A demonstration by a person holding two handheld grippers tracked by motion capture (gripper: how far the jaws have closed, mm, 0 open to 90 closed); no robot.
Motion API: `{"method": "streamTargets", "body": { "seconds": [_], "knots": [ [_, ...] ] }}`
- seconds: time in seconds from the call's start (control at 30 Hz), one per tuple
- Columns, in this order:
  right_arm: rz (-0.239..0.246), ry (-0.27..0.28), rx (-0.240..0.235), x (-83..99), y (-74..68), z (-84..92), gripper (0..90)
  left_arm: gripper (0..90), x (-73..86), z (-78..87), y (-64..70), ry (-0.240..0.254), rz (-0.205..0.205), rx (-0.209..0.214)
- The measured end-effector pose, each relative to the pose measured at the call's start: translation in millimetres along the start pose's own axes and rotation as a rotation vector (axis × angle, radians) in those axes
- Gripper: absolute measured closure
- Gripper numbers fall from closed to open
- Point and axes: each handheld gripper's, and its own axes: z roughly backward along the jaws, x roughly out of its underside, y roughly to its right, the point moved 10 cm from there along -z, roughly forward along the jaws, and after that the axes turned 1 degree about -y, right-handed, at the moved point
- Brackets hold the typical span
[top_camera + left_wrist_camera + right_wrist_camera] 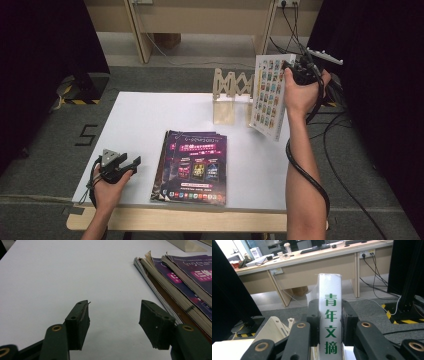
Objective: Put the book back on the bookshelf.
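High view, items by size.

Table (135, 120): white top, filling the centre of the frame, pale wooden edge along its lower side.

Stack of magazines (192, 167): lower centre of the frame, lying flat on the table, dark purple covers uppermost, the copies slightly fanned. In the left gripper view the same stack (175, 285) occupies the right side, page edges showing layer upon layer.

Held magazine (270, 95): upper right of the frame, upright and lifted clear of the table, its cover a grid of small coloured pictures on white. It stands just to the right of the rack. In the right gripper view its white spine (330, 322) rises through the centre, printed with green characters.

Wooden rack (232, 97): upper centre, a pale zig-zag lattice on a flat base, standing on the far part of the table. Its rounded wooden end (274, 328) shows at lower left in the right gripper view.

Right gripper (295, 70): upper right, in the person's raised hand, clamped on the held magazine at its spine edge; the right gripper view shows both black pads pressed against the spine's two sides.

Left gripper (131, 162): lower left, resting low on the table left of the stack, grey three-cornered plate on top. In the left gripper view (113, 315) the jaws stand apart with bare white tabletop between them, grasping nothing.
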Motion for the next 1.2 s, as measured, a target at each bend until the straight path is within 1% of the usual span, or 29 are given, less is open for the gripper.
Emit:
{"method": "streamTargets", "body": {
  "seconds": [0.07, 0.13, 0.17, 0.2, 0.33, 0.47, 0.63, 1.0, 1.13, 1.17, 1.2],
  "knots": [
    [0.013, 0.007, 0.005, -2.2, -2.5, -2.2, 74.5, 40.2, 0.0, -0.1, 0.0, 0.0, 0.001, 0.001],
    [0.01, 0.009, 0.007, -2.7, -3.7, -2.8, 74.5, 40.2, 0.3, 0.2, -0.1, -0.004, -0.001, 0.0],
    [0.018, 0.014, 0.013, -3.8, -4.4, -4.3, 74.5, 40.2, 0.3, 0.1, -0.2, -0.005, 0.0, 0.0],
    [0.015, 0.02, 0.009, -4.2, -5.4, -5.6, 74.5, 40.2, 0.3, 0.1, -0.2, -0.004, 0.001, 0.001],
    [0.012, 0.024, 0.013, -3.8, -7.3, -9.3, 74.5, 40.1, -0.4, 0.2, 0.0, 0.006, 0.002, 0.002],
    [0.025, 0.027, 0.019, -2.7, -9.2, -15.0, 74.5, 40.2, -0.1, 0.1, 0.0, 0.002, 0.001, 0.001],
    [0.018, 0.031, 0.023, -1.8, -9.4, -21.5, 74.4, 40.2, 0.1, 0.3, -0.4, -0.002, 0.001, 0.0],
    [0.024, 0.075, 0.034, -5.4, -10.1, -33.9, 74.5, 40.2, 0.2, 0.1, -0.5, -0.003, 0.003, 0.001],
    [0.025, 0.081, 0.034, -6.2, -10.9, -34.1, 74.5, 40.1, 0.1, 0.0, -0.3, -0.002, 0.002, 0.001],
    [0.036, 0.088, 0.036, -5.3, -11.5, -34.3, 74.4, 40.2, 0.3, 0.1, -0.1, -0.004, 0.0, 0.002],
    [0.036, 0.088, 0.036, -5.3, -11.5, -34.3, 74.4, 40.2, 0.3, 0.0, 0.0, -0.005, 0.0, 0.002]
  ]
}}
